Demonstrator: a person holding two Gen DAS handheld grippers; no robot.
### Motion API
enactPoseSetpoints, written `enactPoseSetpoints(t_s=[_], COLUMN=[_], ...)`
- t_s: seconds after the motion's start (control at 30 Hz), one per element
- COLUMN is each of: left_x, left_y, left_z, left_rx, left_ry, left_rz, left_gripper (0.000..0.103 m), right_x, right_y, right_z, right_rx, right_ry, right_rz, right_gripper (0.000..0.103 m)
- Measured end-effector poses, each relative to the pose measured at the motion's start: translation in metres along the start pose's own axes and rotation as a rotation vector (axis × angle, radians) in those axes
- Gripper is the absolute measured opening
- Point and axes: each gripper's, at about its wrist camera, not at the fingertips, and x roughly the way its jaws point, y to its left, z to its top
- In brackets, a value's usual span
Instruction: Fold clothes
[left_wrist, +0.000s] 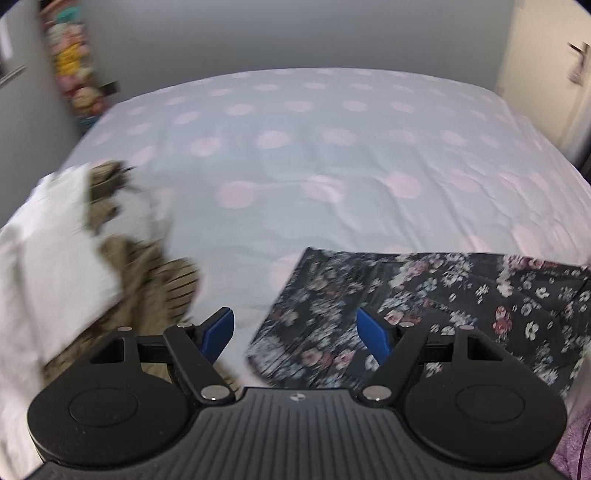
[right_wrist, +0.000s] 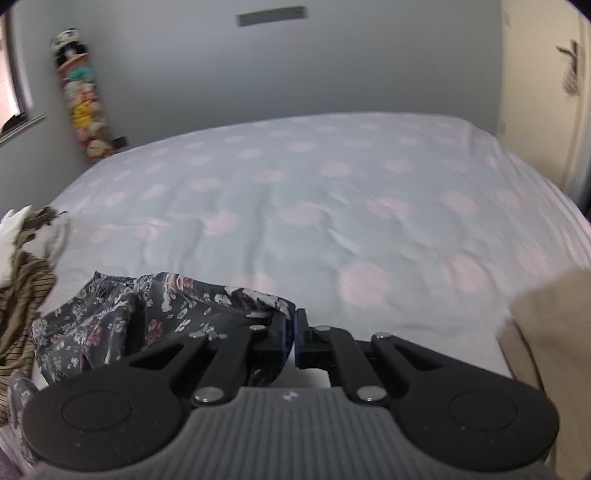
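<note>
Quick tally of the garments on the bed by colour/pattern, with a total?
Dark floral garment: 1, an edge pinched in the right claw
Olive striped garment: 1
White garment: 1
Beige fabric at the right edge: 1, kind unclear
Total: 4

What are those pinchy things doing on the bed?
A person is folding clothes. The right gripper is shut on an edge of the dark floral garment, lifting it off the spotted bedsheet. The left gripper hangs open above the same garment. A heap of white and brown striped clothes waits at the left.
</note>
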Motion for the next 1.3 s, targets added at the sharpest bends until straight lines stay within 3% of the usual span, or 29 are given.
enactPoseSetpoints(t_s=[0.23,0.37,0.43,0.6,0.63,0.7,0.77,1.0,1.3], left_x=[0.083,0.126,0.145,0.171,0.170,0.169,0.166,0.139,0.027], left_y=[-0.031,-0.030,-0.028,-0.022,-0.021,-0.021,-0.024,-0.025,-0.013], left_z=[0.017,0.016,0.016,0.011,0.010,0.007,0.006,0.008,-0.014], left_rx=[0.107,0.096,0.078,0.040,0.035,0.034,0.057,0.067,0.071], left_ry=[0.039,0.066,0.081,0.112,0.104,0.092,0.094,0.086,0.015], left_rz=[-0.023,-0.050,-0.066,-0.076,-0.080,-0.083,-0.068,-0.062,-0.051], left_gripper=[0.071,0.069,0.065,0.043,0.043,0.014,0.002,0.000,0.000], right_x=[0.017,0.030,0.038,0.058,0.061,0.066,0.071,0.067,0.038], right_y=[-0.019,-0.026,-0.028,-0.029,-0.028,-0.027,-0.026,-0.021,-0.015], right_z=[-0.027,-0.037,-0.039,-0.041,-0.041,-0.041,-0.040,-0.034,-0.030], right_rx=[0.048,0.071,0.071,0.067,0.066,0.062,0.060,0.059,0.054], right_ry=[0.077,0.114,0.131,0.175,0.181,0.190,0.199,0.183,0.131], right_rz=[0.008,0.009,0.007,-0.003,-0.003,-0.003,-0.003,0.003,0.035], right_gripper=[0.006,0.007,0.008,0.010,0.012,0.012,0.012,0.013,0.013])
